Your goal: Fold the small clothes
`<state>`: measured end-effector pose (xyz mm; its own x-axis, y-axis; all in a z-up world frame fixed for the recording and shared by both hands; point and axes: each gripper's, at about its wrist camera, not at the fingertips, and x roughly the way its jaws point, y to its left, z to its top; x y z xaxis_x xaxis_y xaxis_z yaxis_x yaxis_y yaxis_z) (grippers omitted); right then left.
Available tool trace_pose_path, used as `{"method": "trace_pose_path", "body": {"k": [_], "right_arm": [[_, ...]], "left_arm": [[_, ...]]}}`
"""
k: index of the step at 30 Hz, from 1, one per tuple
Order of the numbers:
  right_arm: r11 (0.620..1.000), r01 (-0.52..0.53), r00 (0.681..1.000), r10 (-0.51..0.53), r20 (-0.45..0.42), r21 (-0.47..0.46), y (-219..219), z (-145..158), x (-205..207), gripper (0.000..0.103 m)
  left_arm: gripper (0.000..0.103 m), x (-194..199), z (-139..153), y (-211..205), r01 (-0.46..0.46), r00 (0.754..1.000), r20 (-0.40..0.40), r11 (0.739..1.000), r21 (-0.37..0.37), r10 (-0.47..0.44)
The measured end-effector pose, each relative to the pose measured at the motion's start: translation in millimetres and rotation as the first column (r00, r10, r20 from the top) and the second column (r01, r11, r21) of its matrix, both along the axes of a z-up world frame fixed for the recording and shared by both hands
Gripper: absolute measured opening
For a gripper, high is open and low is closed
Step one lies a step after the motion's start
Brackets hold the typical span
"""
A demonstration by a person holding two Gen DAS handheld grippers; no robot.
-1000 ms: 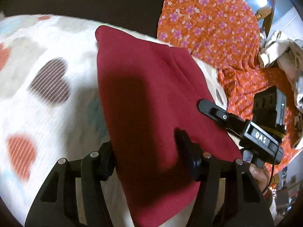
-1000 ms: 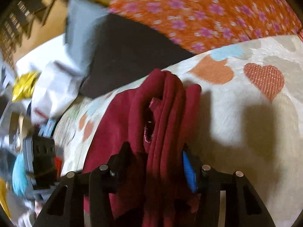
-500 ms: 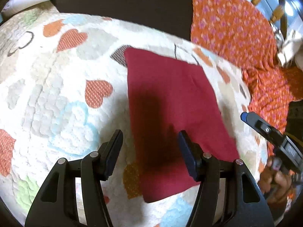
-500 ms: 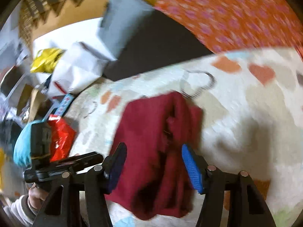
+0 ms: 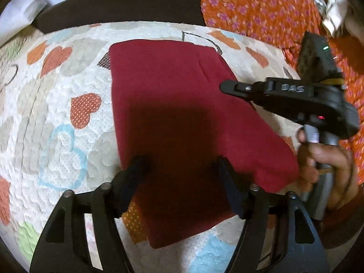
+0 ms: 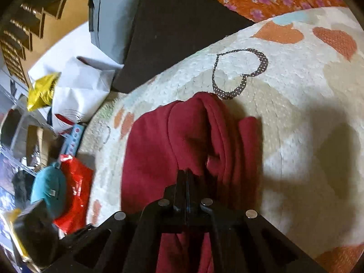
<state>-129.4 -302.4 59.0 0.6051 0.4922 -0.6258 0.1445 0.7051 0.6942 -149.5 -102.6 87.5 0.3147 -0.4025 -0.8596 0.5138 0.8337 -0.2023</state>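
The right claw (image 6: 186,182) hides the red garment (image 6: 159,150) fold beneath it.

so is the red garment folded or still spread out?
Folded. The red garment lies as a compact rectangle on the heart quilt; the right wrist view shows stacked layers along its edge.

White raised letters "DAS" on the black body of the right gripper (image 5: 229,86)

- Dark red garment (image 5: 182,118): soft fleece-like cloth, folded into a flat rough rectangle.
- Lies on a heart-patterned quilt (image 5: 56,118); layered fold edges bunch along 1 side.
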Motion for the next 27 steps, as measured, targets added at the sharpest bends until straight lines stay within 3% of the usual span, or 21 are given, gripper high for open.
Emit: {"method": "trace_pose_path", "body": {"k": [7, 11, 13, 17, 27], "right_arm": [[0.993, -0.08, 0.994, 0.086, 0.072, -0.084, 35, 51, -56, 0.004], [0.979, -0.117, 0.993, 0.119, 0.002, -0.169, 51, 36, -71, 0.004], [0.96, -0.105, 0.994, 0.095, -0.049, -0.259, 51, 22, -74, 0.002], [0.971, -0.069, 0.997, 0.063, -0.032, -0.231, 45, 10, -85, 0.002], [0.955, 0.015, 0.998, 0.006, 0.068, -0.296, 57, 58, -114, 0.006]], "left_arm": [[0.072, -2, -1, 3, -0.019, 1.0, 0.012, 1.0, -0.008, 0.019], [0.072, -6, 0, 3, -0.012, 0.999, 0.036, 1.0, 0.013, 0.012], [0.072, -8, 1, 5, -0.009, 0.999, 0.05, 1.0, 0.018, 0.008], [0.072, -11, 2, 13, -0.029, 0.996, 0.087, 1.0, 0.007, 0.028], [0.072, -21, 26, 13, -0.04, 0.966, 0.258, 0.999, 0.006, 0.038]]}}
